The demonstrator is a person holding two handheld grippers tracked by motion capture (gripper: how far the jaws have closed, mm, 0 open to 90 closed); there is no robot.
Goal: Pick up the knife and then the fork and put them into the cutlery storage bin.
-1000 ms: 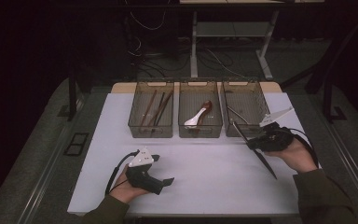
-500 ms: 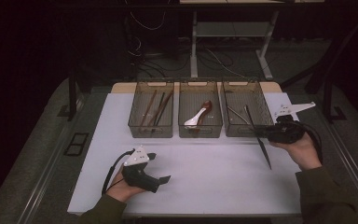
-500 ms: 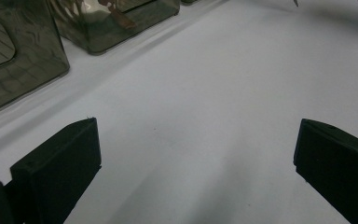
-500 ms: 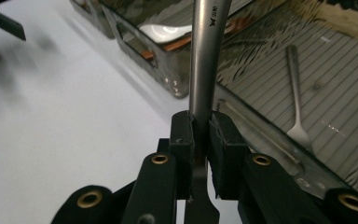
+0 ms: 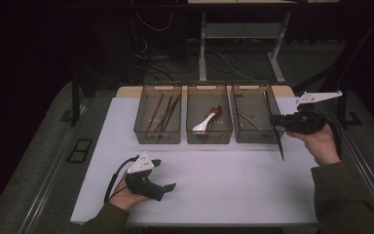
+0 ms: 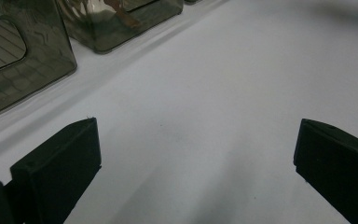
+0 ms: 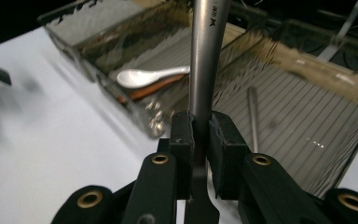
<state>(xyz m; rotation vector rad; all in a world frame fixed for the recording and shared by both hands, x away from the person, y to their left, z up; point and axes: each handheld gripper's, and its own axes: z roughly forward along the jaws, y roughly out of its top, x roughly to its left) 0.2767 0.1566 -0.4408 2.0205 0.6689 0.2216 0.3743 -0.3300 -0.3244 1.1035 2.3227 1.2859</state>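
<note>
My right gripper (image 5: 274,121) is raised by the right end of the row of bins, shut on a long metal utensil (image 5: 279,144). The utensil hangs nearly upright, its lower tip just above the white table (image 5: 224,185). In the right gripper view the steel shaft (image 7: 205,56) rises from between the shut jaws of my right gripper (image 7: 200,135), over the right bin (image 7: 307,140). My left gripper (image 5: 165,174) rests on the table at the front left, open, with nothing in it. In the left gripper view its jaws stand wide over bare table, and my left gripper (image 6: 196,158) holds nothing.
Three smoky clear bins stand in a row at the back. The left bin (image 5: 157,136) holds brown sticks. The middle bin (image 5: 209,138) holds a white spoon (image 5: 203,125) and a brown one. The right bin (image 5: 251,138) holds a thin metal piece (image 5: 248,119).
My right gripper has lifted and drifted right with the utensil, whose shaft now hangs steeper. The left hand has stayed put.
</note>
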